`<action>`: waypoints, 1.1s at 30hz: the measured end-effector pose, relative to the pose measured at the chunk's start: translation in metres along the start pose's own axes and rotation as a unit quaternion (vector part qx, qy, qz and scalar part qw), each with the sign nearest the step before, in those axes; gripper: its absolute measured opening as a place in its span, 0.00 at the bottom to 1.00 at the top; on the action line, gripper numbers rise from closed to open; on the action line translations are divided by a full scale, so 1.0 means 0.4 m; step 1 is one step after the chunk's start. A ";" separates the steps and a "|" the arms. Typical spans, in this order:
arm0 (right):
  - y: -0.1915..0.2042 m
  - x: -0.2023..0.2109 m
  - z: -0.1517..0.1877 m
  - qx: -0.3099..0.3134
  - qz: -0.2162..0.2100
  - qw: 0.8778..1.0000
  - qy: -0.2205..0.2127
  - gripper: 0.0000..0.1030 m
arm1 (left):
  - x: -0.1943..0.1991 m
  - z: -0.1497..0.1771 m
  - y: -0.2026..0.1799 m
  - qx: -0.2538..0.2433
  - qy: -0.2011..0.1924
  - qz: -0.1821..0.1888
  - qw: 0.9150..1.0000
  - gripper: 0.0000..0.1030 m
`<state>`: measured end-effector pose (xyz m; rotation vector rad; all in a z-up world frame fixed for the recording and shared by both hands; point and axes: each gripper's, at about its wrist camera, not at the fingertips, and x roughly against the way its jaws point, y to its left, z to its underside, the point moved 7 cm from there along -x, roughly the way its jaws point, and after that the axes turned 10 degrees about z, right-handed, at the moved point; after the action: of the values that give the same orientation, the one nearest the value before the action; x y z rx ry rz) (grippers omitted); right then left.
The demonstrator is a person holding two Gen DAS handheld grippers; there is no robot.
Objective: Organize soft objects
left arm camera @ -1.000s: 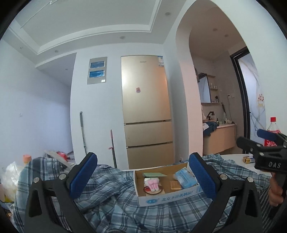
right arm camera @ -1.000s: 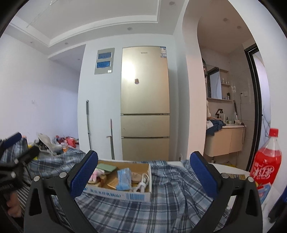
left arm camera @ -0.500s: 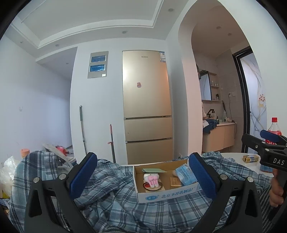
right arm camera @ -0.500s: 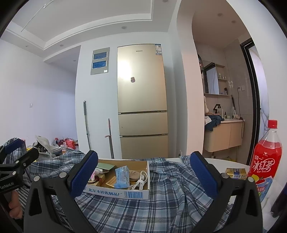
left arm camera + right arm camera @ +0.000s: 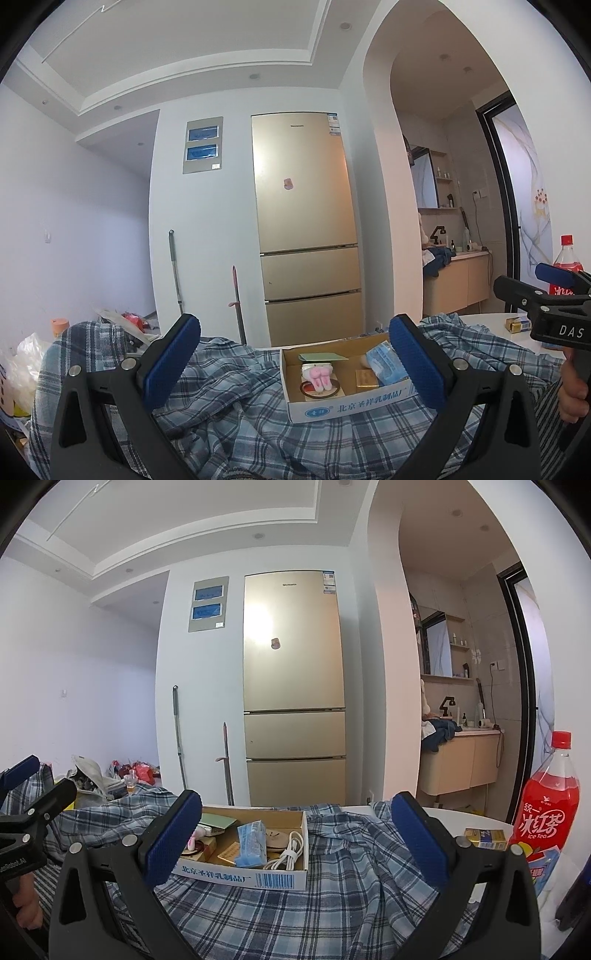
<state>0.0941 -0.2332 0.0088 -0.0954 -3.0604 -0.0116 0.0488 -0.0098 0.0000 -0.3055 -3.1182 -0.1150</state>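
A blue plaid shirt [image 5: 240, 417] lies crumpled over the white table and also fills the lower right wrist view [image 5: 332, 904]. A shallow cardboard box [image 5: 343, 408] sits on it, holding a pink plush toy [image 5: 320, 374], a blue tissue pack [image 5: 386, 363] and small items; the box also shows in the right wrist view [image 5: 258, 878]. My left gripper [image 5: 293, 363] is open and empty, held above the shirt in front of the box. My right gripper [image 5: 297, 842] is open and empty, over the shirt to the right of the box.
A red iced tea bottle [image 5: 550, 805] and a small gold packet [image 5: 484, 838] stand on the white table [image 5: 461, 816] at right. A gold fridge [image 5: 306, 229] and two leaning poles are behind. Bags and clutter [image 5: 22, 362] lie at left.
Both grippers have tilted upward a little, so the box and shirt sit lower in view. The jaws have stayed open.
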 end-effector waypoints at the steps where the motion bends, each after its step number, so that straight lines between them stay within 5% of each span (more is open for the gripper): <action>1: -0.003 0.000 0.000 -0.003 0.000 1.000 0.001 0.99 | -0.002 0.001 0.000 0.001 0.002 0.001 1.000 1.00; 33: 0.001 0.002 0.000 0.013 0.011 1.000 -0.002 0.99 | 0.001 0.015 -0.006 -0.008 0.006 0.001 1.000 1.00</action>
<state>0.0932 -0.2330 0.0088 -0.1283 -3.0618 0.0299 0.0480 -0.0115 -0.0062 -0.3055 -3.1058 -0.1403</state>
